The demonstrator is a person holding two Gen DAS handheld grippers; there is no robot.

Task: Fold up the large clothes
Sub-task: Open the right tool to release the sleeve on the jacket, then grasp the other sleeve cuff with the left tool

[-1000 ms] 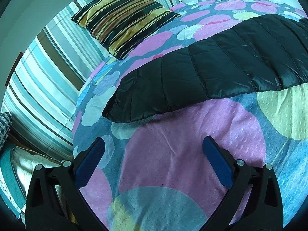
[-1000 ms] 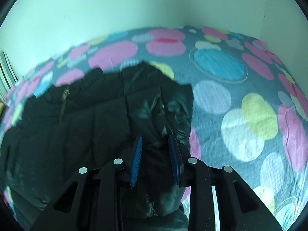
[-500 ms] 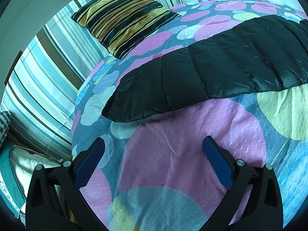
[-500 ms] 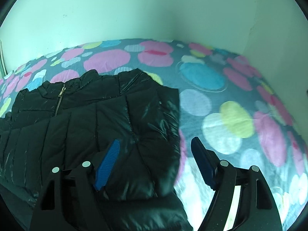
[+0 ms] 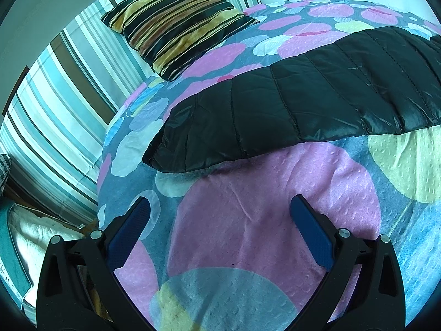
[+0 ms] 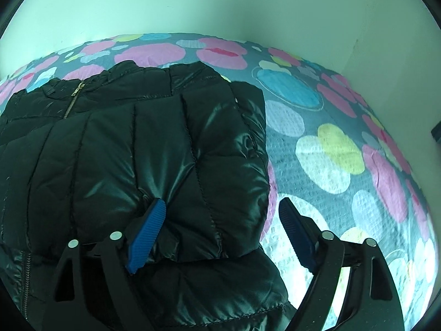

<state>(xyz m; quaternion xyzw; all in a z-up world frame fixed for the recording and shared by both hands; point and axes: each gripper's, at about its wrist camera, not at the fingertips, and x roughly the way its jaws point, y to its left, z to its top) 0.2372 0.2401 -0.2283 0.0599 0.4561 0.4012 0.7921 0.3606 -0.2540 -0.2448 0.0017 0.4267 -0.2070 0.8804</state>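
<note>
1. While its jaws are opening, the right gripper (image 6: 222, 211) stands spread wide over the shiny black quilted puffer jacket (image 6: 132, 151); a folded-over part of the jacket lies between the ribbed blue pads (image 6: 147, 231), but neither pad presses on it, so nothing is gripped.
2. That jacket lies flat on the bedspread of grey fabric with pink, blue, white and yellow circles (image 6: 330, 149). Its brass-coloured zip (image 6: 72, 98) runs up toward the collar at the far edge, and a folded quilted panel rests on top of the body, its right edge just beside the gripper's right finger.
3. Beyond the bed rises a plain pale wall (image 6: 220, 2).
4. On the other side, the left gripper (image 5: 217, 202) is spread wide with nothing between its blue pads (image 5: 311, 234), hovering over a large pink circle of the bedspread (image 5: 275, 193).
5. Ahead of it, apart from the fingers, a long quilted stretch of the jacket (image 5: 303, 107) lies across the bedspread.
6. Farther back, a cushion striped in black, gold and brown (image 5: 176, 19) leans by a sheet striped in teal, white and brown (image 5: 55, 104).
</note>
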